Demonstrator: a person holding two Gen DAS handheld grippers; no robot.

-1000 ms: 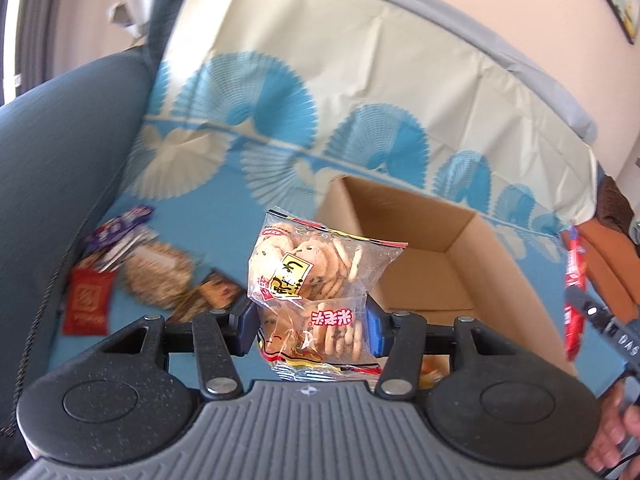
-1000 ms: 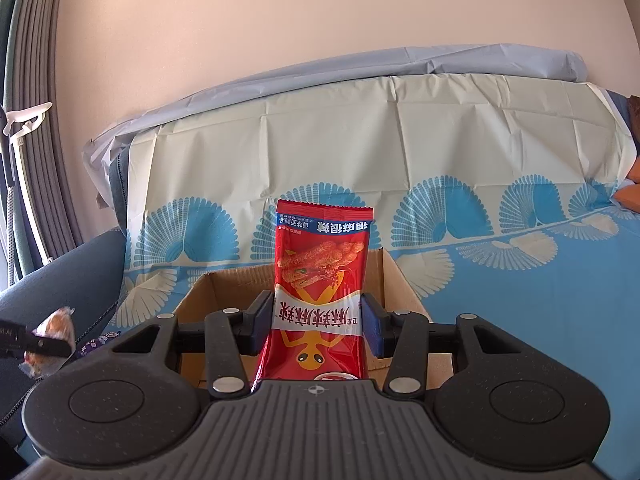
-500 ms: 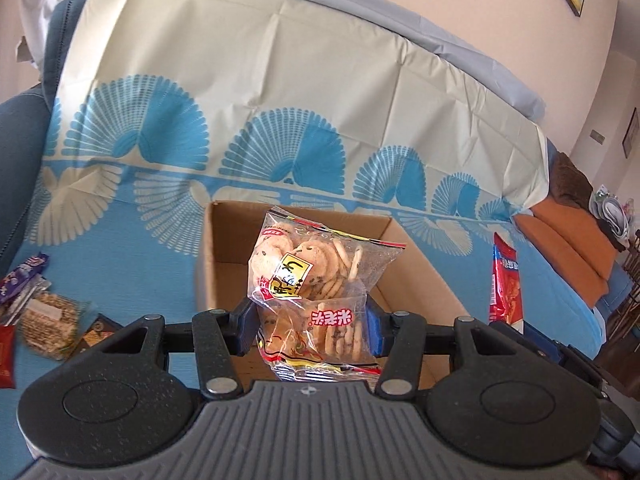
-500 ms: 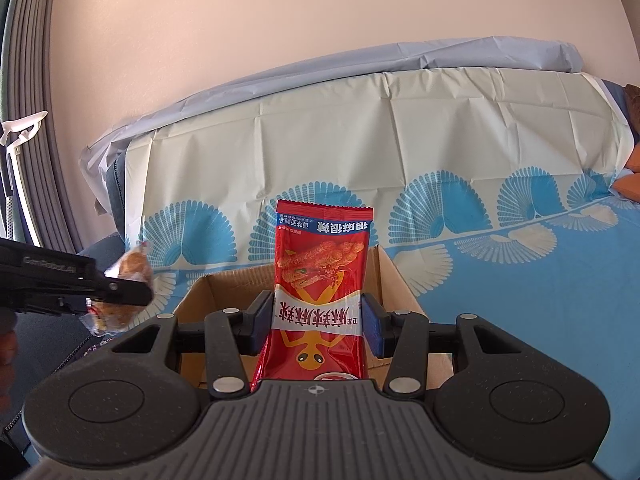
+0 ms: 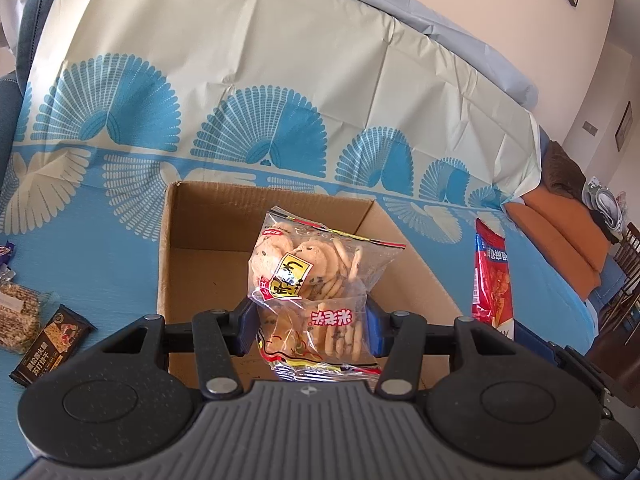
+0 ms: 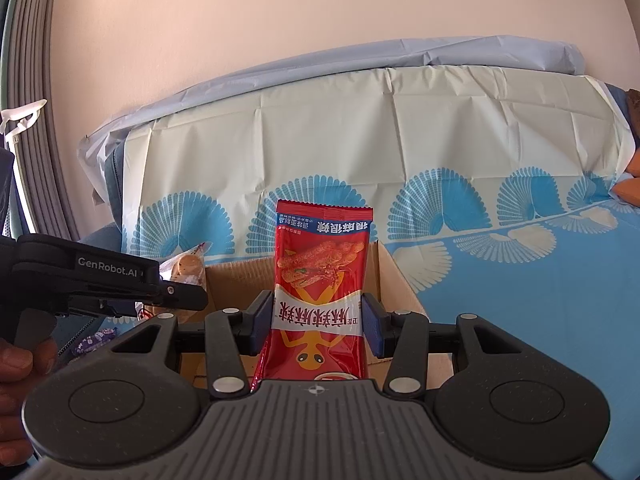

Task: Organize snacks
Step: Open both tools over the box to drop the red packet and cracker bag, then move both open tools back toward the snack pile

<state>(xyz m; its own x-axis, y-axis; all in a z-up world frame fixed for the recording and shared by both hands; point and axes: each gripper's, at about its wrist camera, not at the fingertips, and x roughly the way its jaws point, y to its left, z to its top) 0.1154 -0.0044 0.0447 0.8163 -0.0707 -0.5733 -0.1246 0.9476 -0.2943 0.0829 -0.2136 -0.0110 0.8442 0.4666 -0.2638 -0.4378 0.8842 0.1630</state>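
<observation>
My left gripper is shut on a clear bag of round crackers, held upright over the open cardboard box. That box sits on a blue fan-patterned cover and looks bare inside. My right gripper is shut on a red snack packet, upright in front of the same box. In the left wrist view the red packet shows to the right of the box. In the right wrist view the left gripper reaches in from the left with the cracker bag at the box's left wall.
Left of the box lie a dark snack bar, a grain bar and a purple wrapper. A person's hand holds the left tool. Orange cushions lie to the right; the covered backrest rises behind the box.
My left gripper has swung to the right with the cracker bag, from beside the loose snacks to over the box. The right gripper and its red packet have stayed in place.
</observation>
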